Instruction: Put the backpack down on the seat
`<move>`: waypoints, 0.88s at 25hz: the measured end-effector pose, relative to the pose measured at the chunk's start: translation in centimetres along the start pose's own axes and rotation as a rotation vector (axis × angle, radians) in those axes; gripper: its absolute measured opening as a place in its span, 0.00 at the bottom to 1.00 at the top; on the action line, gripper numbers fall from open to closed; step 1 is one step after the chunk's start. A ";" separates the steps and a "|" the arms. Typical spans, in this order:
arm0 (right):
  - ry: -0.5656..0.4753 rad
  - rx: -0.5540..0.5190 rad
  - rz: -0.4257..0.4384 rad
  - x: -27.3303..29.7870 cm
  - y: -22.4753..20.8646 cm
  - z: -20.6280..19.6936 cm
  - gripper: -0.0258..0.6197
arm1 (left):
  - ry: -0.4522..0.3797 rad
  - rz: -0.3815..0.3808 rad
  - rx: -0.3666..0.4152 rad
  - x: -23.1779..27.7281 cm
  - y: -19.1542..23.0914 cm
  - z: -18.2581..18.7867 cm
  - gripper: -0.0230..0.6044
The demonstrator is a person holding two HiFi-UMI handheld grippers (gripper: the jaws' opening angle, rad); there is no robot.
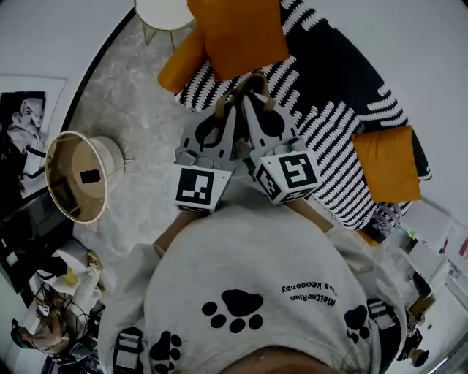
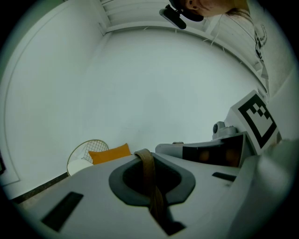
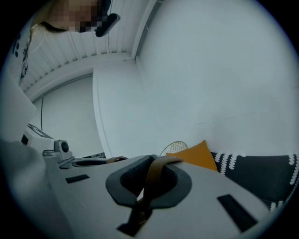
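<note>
Two brown backpack straps are caught in my grippers, which stand side by side over the front edge of the black-and-white striped seat (image 1: 333,128). The left gripper (image 1: 221,115) is shut on one strap (image 2: 149,179), which runs through its closed jaws. The right gripper (image 1: 251,109) is shut on the other strap (image 3: 154,175). A strap loop (image 1: 254,78) shows just beyond the jaw tips in the head view. The backpack's body is hidden under the grippers. Both gripper views look up at a white wall, and the right gripper (image 2: 219,148) shows beside the left one.
Orange cushions lie on the seat: a large one (image 1: 241,33) at the far end and another (image 1: 387,164) at the right. A round white side table (image 1: 164,13) stands beyond the seat. A cream round shade (image 1: 77,175) stands on the marble floor (image 1: 139,95) at the left.
</note>
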State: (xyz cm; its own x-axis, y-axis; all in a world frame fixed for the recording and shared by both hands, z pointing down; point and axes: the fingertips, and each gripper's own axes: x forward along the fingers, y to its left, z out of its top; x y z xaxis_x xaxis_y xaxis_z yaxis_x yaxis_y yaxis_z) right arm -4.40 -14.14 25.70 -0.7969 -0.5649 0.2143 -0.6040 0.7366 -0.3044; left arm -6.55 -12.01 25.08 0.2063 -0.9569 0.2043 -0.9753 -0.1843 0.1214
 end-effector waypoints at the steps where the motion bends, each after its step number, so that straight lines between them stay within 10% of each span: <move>1: -0.002 0.001 -0.002 0.1 -0.5 0.1 0.09 | 0.002 -0.002 0.000 0.4 -0.2 -0.1 0.07; 22: -0.033 0.077 -0.154 0.9 -4.2 1.0 0.09 | 0.084 -0.189 0.056 4.9 -0.2 0.6 0.07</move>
State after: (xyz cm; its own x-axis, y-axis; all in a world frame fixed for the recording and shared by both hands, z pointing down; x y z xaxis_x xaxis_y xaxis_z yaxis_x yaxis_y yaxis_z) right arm -2.58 -18.07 26.24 -0.6936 -0.6813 0.2339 -0.7148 0.6105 -0.3410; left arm -5.37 -16.75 25.46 0.3895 -0.8824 0.2639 -0.9210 -0.3731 0.1118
